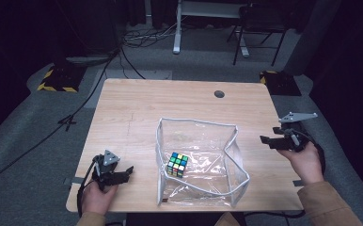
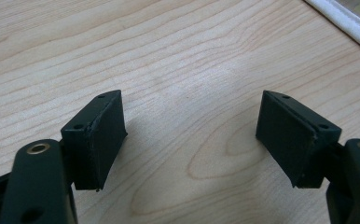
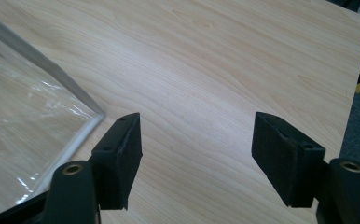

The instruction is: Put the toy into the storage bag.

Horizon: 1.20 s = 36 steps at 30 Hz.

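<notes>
1. A puzzle cube (image 1: 177,164) sits inside a clear open-topped bag (image 1: 238,160) at the middle of the worktop (image 1: 137,108).
2. The left gripper (image 1: 129,170) rests beside the bag, fingers (image 2: 99,135) wide apart and empty.
3. The right gripper (image 1: 266,141) hovers near the bag's far edge (image 3: 52,74), fingers (image 3: 122,154) spread, holding nothing.
4. Best approach: pinch the rim only, leaving the cube undisturbed.

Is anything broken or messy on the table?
Nothing looks broken or spilled. The clear bag sits open in the middle of the table, its top edge a bit bent and saggy on the right side. The puzzle cube sits inside it, turned a little crooked. Both grippers are open and empty.
</notes>
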Each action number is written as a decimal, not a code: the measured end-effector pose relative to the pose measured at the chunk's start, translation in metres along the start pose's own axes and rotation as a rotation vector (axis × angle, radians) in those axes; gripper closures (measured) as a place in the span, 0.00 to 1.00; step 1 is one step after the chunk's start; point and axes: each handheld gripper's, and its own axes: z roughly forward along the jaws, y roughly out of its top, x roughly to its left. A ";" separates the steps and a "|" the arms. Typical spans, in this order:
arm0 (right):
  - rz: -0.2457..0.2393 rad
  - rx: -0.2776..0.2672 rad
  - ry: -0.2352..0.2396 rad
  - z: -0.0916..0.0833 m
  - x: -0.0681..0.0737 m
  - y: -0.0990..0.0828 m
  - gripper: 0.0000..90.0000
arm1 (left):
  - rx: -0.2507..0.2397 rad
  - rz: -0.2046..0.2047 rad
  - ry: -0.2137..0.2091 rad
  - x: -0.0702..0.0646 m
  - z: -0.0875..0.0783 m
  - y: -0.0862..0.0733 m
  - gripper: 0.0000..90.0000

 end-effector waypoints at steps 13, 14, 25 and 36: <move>0.060 0.003 -0.014 0.028 -0.006 -0.045 0.38 | 0.001 0.003 -0.001 0.000 0.000 0.000 0.27; 0.066 -0.003 -0.013 0.029 -0.006 -0.047 0.38 | 0.002 0.005 -0.004 0.000 0.000 0.000 0.26; 0.108 -0.072 0.009 0.039 0.000 -0.080 0.38 | 0.003 0.009 -0.008 0.000 0.000 0.000 0.25; 0.092 -0.123 -0.028 0.052 0.008 -0.104 0.39 | 0.003 0.007 -0.008 0.000 0.000 0.000 0.25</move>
